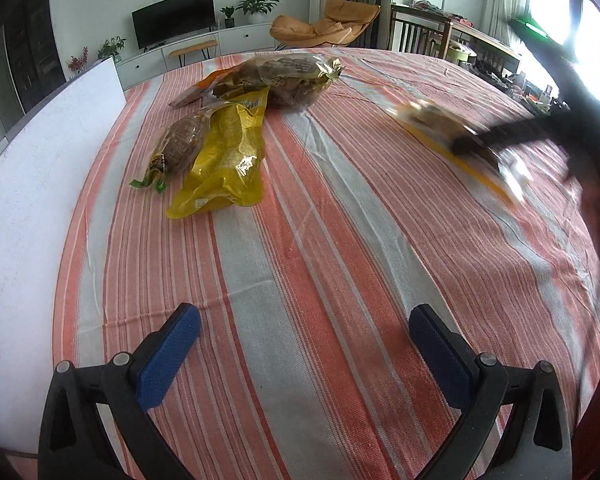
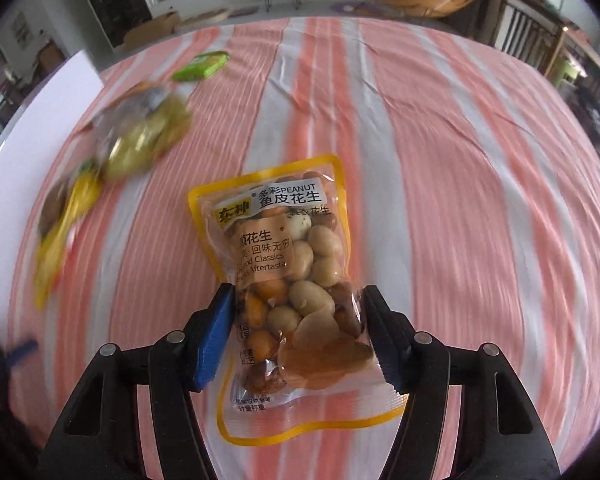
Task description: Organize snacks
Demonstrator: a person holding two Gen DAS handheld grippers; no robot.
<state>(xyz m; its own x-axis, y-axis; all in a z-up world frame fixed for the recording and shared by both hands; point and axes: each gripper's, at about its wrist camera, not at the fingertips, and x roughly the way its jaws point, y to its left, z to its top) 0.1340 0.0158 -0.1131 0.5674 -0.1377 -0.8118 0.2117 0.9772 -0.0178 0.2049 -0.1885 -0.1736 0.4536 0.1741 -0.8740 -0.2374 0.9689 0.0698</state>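
My right gripper (image 2: 298, 294) is shut on a yellow-edged clear peanut bag (image 2: 284, 264), its blue pads pressing the bag's two sides near the lower half. In the left wrist view that gripper (image 1: 472, 144) and the peanut bag (image 1: 424, 114) show blurred at the right, above the cloth. My left gripper (image 1: 304, 316) stands open over the striped tablecloth (image 1: 340, 220) with nothing between its fingers. A pile of snacks lies at the far left: a yellow bag (image 1: 224, 160), a small brown packet (image 1: 180, 144) and a large clear bag of brown snacks (image 1: 284, 76).
A white board (image 1: 40, 168) runs along the table's left edge. A green packet (image 2: 202, 66) lies at the far side, beyond the blurred snack pile (image 2: 140, 136). Chairs, a TV cabinet and a wooden table stand past the table's edge.
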